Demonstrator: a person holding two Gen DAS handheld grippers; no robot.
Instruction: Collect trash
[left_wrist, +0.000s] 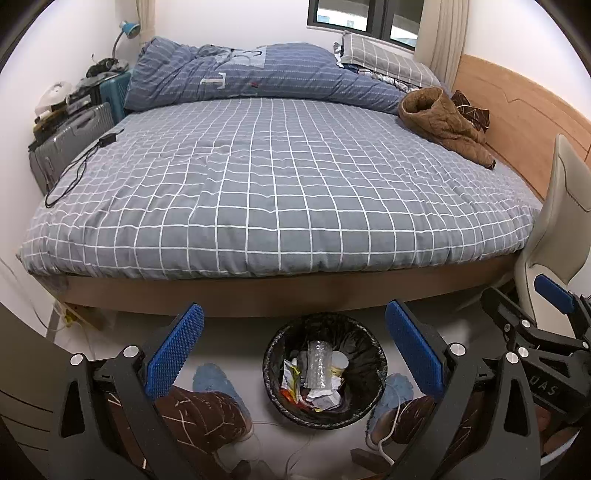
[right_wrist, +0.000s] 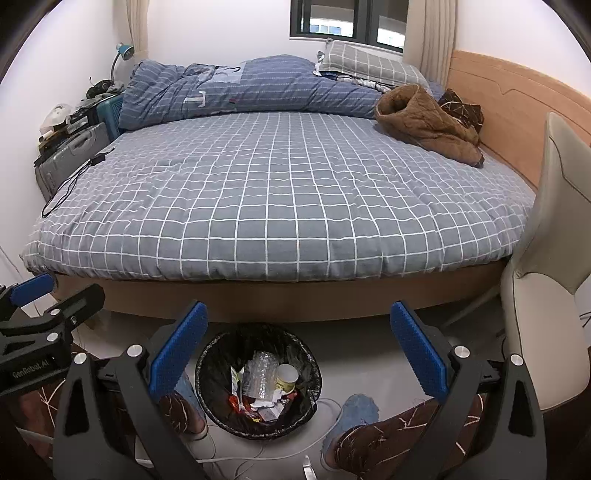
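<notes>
A round trash bin with a black liner (left_wrist: 364, 339) stands on the floor in front of the bed; it also shows in the right wrist view (right_wrist: 218, 354). It holds a crushed clear plastic bottle (left_wrist: 320, 363), a paper cup (right_wrist: 287, 376) and several wrappers. My left gripper (left_wrist: 295, 350) is open and empty, its jaws spread above the bin. My right gripper (right_wrist: 299, 350) is open and empty, just right of the bin. The right gripper also shows at the right edge of the left wrist view (left_wrist: 546, 325).
A bed with a grey checked cover (left_wrist: 280, 184) fills the middle. On it lie a blue duvet (left_wrist: 258, 74), a brown jacket (left_wrist: 439, 118) and a black cable (left_wrist: 74, 166). A beige chair (right_wrist: 546, 258) stands at the right, a suitcase (left_wrist: 70, 144) at the left. The person's legs and blue slippers flank the bin.
</notes>
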